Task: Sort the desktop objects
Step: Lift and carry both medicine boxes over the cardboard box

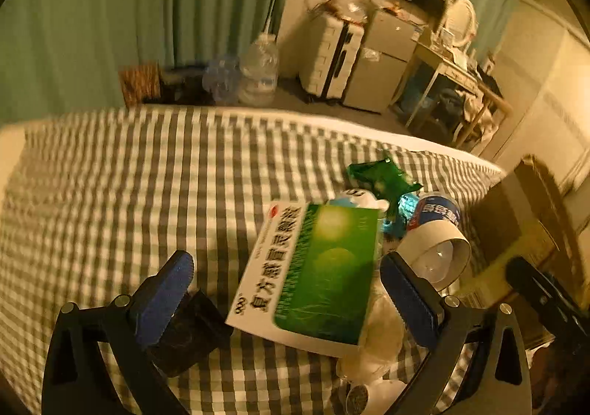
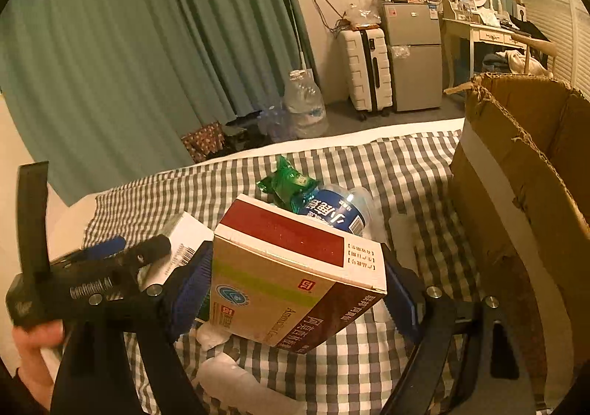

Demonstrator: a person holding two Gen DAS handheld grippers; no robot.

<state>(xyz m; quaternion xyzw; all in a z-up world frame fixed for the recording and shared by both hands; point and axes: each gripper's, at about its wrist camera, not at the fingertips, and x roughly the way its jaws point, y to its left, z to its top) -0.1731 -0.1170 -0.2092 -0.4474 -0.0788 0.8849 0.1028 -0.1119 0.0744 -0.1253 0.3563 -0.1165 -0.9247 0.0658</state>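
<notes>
On the checked bed cover (image 1: 129,175), a loose pile of small things sits near the right edge. Left hand-held gripper (image 1: 287,289): jaws wide apart, holding nothing; a green-and-white medicine box (image 1: 313,278) lies between its 2 blue pads without clear contact on either side. A dark block (image 1: 188,330) sits just behind the left pad; what it is cannot be told. Beyond the box: a green foil packet (image 1: 379,175), a blue-labelled bottle (image 1: 437,212) lying on its side, and a cardboard tube (image 1: 435,249) with a bulb-like thing inside, hard to make out. White crumpled stuff (image 1: 379,334) lies under the box's near corner, partly hidden.

Right hand-held gripper (image 2: 295,289): closed on a red-and-tan medicine box (image 2: 287,275), both blue pads pressed to its sides, the box tilted and raised off the cover. It hides most of the pile; only the top of the foil packet (image 2: 287,182) and part of the bottle (image 2: 332,212) show behind it. The left hand-held gripper (image 2: 92,278) appears at the left edge, blurred, with part of a hand (image 2: 33,348) below it, cut off by the frame. An open cardboard carton (image 2: 516,175) stands on the bed at right, its torn rim in view, its inside not visible. White wads (image 2: 228,374) lie below the held box.
</notes>
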